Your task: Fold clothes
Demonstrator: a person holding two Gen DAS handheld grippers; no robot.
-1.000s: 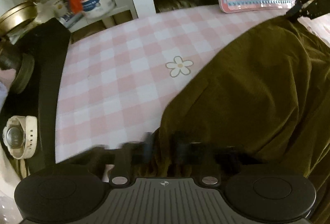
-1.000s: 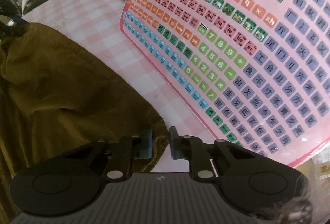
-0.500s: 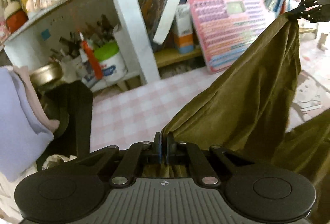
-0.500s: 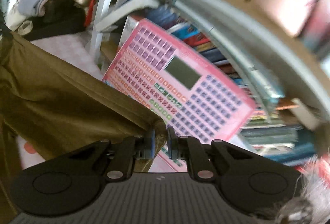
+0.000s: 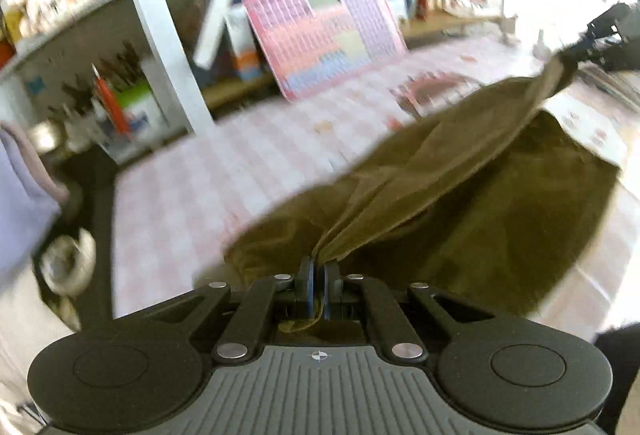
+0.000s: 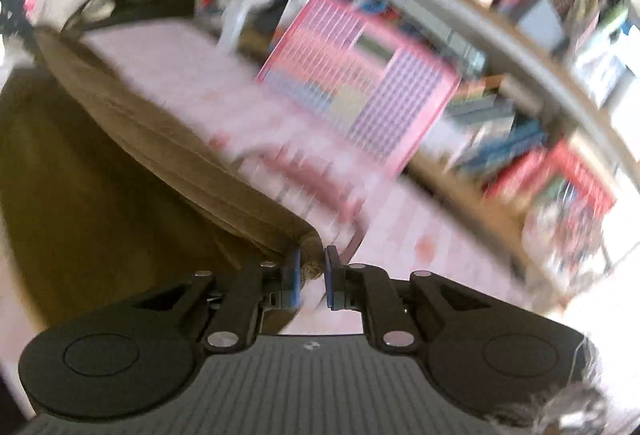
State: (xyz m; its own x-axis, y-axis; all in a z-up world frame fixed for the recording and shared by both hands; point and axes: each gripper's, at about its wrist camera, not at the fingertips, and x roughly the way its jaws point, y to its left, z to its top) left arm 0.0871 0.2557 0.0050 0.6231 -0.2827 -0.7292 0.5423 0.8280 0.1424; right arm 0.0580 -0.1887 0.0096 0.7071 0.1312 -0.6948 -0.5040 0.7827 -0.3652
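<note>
Both the left gripper (image 5: 316,277) and right gripper (image 6: 311,271) pinch corners of the olive garment (image 5: 460,195), its top edge stretched above the pink checked tablecloth (image 5: 224,171), bare to its far left. Only the right wrist view shows the pink keyboard chart (image 6: 360,91) sharing shelves with books (image 6: 500,139).

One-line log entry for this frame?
left gripper: shut on olive garment | right gripper: shut on garment edge | garment: stretched above checked tablecloth

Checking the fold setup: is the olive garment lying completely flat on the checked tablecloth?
No: the left gripper pinches the olive garment, and its stretched edge rises off the tablecloth.
</note>
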